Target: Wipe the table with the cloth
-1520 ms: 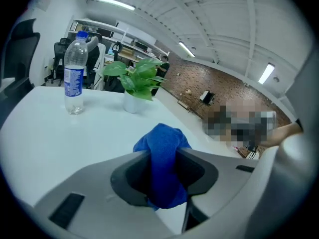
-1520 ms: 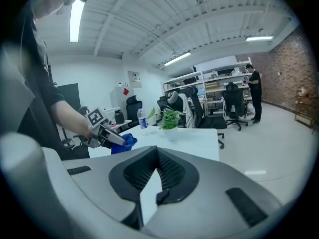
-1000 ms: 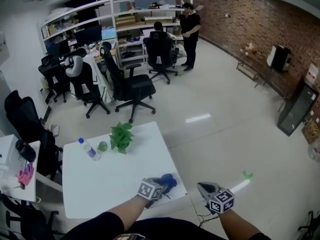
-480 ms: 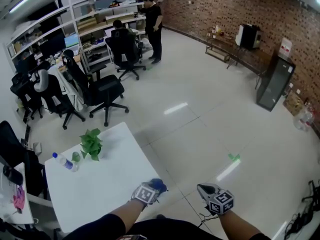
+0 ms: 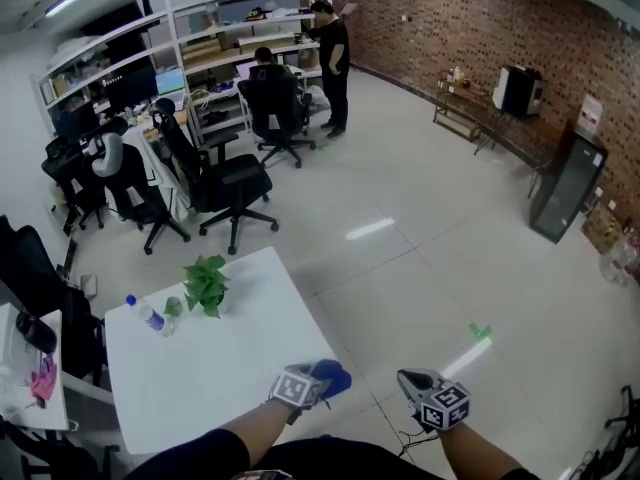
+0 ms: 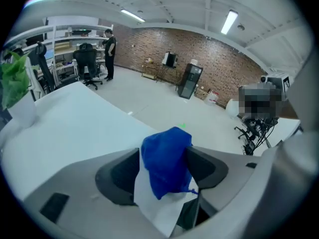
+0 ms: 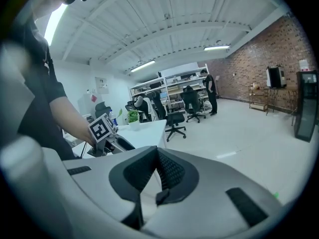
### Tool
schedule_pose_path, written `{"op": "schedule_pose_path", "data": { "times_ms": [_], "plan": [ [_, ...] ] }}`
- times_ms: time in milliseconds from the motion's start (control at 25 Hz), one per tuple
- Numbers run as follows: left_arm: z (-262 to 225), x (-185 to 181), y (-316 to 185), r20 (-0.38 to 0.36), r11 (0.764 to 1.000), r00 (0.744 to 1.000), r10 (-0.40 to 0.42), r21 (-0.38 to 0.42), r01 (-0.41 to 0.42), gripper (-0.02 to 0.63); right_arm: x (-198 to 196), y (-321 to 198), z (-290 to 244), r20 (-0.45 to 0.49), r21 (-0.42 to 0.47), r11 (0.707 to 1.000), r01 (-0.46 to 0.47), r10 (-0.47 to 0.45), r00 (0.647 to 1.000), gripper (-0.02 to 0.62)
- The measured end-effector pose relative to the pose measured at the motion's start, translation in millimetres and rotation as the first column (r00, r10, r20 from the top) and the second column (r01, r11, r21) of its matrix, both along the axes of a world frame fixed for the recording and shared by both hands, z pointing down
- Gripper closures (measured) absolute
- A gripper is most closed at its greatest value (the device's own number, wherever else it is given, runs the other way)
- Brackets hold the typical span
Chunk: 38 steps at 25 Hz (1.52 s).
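A crumpled blue cloth [image 5: 331,378] lies at the near right corner of the white table [image 5: 210,368]. My left gripper [image 5: 316,385] is around it. In the left gripper view the cloth [image 6: 167,158] sits between the two dark pads, whose jaws are opening wide. Bare table [image 6: 75,126] shows between the left pad and the lower part of the cloth. My right gripper [image 5: 413,379] hangs over the floor to the right of the table. Its pads meet with nothing between them [image 7: 158,169].
A potted plant [image 5: 205,286], a water bottle [image 5: 149,314] and a small green cup [image 5: 174,307] stand at the table's far left. Office chairs [image 5: 228,183] and desks with people are beyond. A second table [image 5: 22,363] is at the left, open floor at the right.
The head view has swung about, so the room has shifted in frame. The left gripper stays at the table's near right corner with the blue cloth. The right gripper keeps its place.
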<state>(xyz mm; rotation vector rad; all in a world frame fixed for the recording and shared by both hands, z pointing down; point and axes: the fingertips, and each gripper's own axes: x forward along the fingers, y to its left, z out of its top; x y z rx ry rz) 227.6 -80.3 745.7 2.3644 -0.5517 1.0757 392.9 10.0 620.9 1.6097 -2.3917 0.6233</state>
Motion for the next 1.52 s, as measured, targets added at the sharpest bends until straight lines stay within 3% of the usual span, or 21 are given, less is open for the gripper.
{"op": "schedule_pose_path", "data": {
  "times_ms": [200,360,480,680,800,920,1120,1240,1520],
  "plan": [
    [-34.9,-61.8,-20.7,-0.123,0.982,0.976,-0.182,0.024,0.186,0.302,-42.5,-24.6,-6.8,0.025,0.035,0.994,0.106,-0.107,0.994,0.583],
    [-80.1,-153.8,-30.8,-0.26,0.931,0.902,-0.346,0.022,0.363,0.351,-88.5,-55.0,-13.7,0.052,0.062,0.978,0.199,-0.202,0.978,0.583],
    [-108.5,-252.8,-32.3,-0.362,0.865,0.816,-0.45,0.05,0.5,0.44,-141.5,-72.2,-22.2,0.063,0.086,0.958,0.275,-0.28,0.958,0.583],
    [-144.2,-419.4,-24.9,-0.483,0.714,0.667,-0.567,0.116,0.691,0.592,-242.0,-101.0,-36.8,0.075,0.122,0.915,0.384,-0.395,0.916,0.583],
    [-146.9,-496.5,-17.2,-0.523,0.663,0.615,-0.591,0.121,0.739,0.606,-307.8,-115.1,-39.1,0.075,0.127,0.896,0.426,-0.437,0.896,0.583],
    [-138.8,-549.5,-10.4,-0.53,0.664,0.615,-0.584,0.125,0.737,0.606,-367.0,-126.1,-35.2,0.097,0.118,0.897,0.425,-0.437,0.894,0.583],
    [-142.0,-600.6,4.3,-0.521,0.723,0.676,-0.52,0.153,0.674,0.606,-446.4,-138.4,-34.0,0.142,0.092,0.902,0.422,-0.431,0.891,0.584],
    [-142.3,-614.5,12.3,-0.537,0.721,0.665,-0.519,0.144,0.678,0.606,-469.4,-145.3,-32.3,0.138,0.062,0.896,0.441,-0.445,0.885,0.586],
    [-142.2,-612.1,26.1,-0.553,0.697,0.638,-0.536,0.138,0.704,0.606,-467.7,-151.7,-27.9,0.087,0.011,0.881,0.472,-0.471,0.878,0.586]
  ]
}}
